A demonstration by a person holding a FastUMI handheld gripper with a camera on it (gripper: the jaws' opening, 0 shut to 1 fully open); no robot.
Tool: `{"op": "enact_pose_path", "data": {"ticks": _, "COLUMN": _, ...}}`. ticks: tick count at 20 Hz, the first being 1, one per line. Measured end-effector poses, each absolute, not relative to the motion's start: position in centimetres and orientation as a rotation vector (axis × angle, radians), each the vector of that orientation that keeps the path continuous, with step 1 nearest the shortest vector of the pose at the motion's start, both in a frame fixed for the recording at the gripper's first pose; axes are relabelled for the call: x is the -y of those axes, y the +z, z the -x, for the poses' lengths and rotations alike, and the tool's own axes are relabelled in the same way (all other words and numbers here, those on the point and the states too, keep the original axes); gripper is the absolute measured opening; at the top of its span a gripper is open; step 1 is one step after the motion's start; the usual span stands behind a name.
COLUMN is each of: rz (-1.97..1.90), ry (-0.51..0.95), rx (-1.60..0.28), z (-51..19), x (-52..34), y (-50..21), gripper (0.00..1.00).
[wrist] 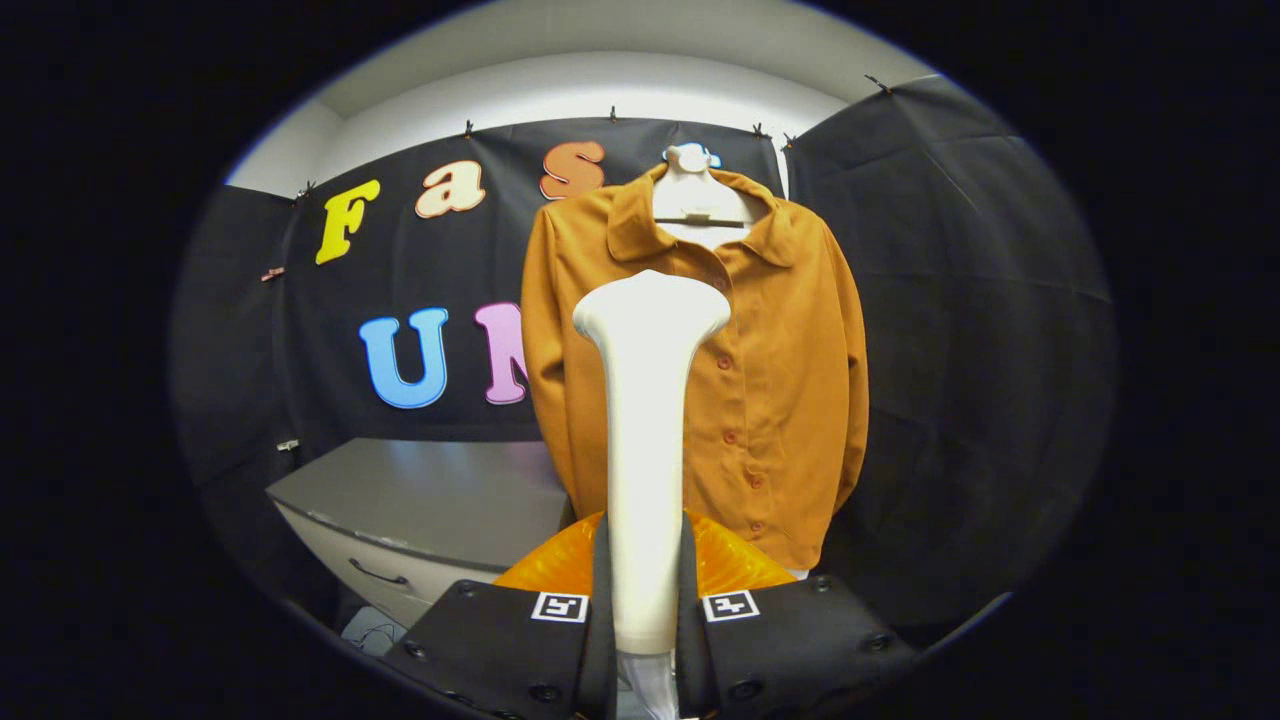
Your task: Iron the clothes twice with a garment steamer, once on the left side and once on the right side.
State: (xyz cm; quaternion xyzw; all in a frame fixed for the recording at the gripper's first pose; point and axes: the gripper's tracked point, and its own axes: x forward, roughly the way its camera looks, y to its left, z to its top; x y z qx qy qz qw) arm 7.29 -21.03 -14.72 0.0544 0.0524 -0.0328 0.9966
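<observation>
- Here the steamer (648, 440) is clamped upright between the two fingers of the gripper (646, 610), both fingers pressed against its handle.
- Its wide head is raised in front of the shirt (790, 400), level with the chest.
- The shirt is hung buttoned on a hanger (697, 190) against the booth wall.
- A grey cabinet (430, 500) with a drawer is seen beside the shirt.

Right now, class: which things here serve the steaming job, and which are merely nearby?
For the job:
garment steamer, clamped upright in the tongs
orange shirt hanging beyond it

Merely nearby:
grey cabinet beside the shirt
hanger holding the shirt
</observation>
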Motion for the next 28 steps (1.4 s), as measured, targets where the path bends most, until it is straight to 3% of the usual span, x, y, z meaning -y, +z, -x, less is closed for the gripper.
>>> {"op": "enact_pose_path", "data": {"ticks": 15, "rz": -0.095, "ry": -0.055, "rx": 0.09, "z": -7.7, "x": 10.2, "y": -0.4, "gripper": 0.27}}
{"op": "enact_pose_path", "data": {"ticks": 28, "rz": -0.069, "ry": -0.042, "rx": 0.107, "z": -3.4, "x": 5.7, "y": -0.1, "gripper": 0.27}}
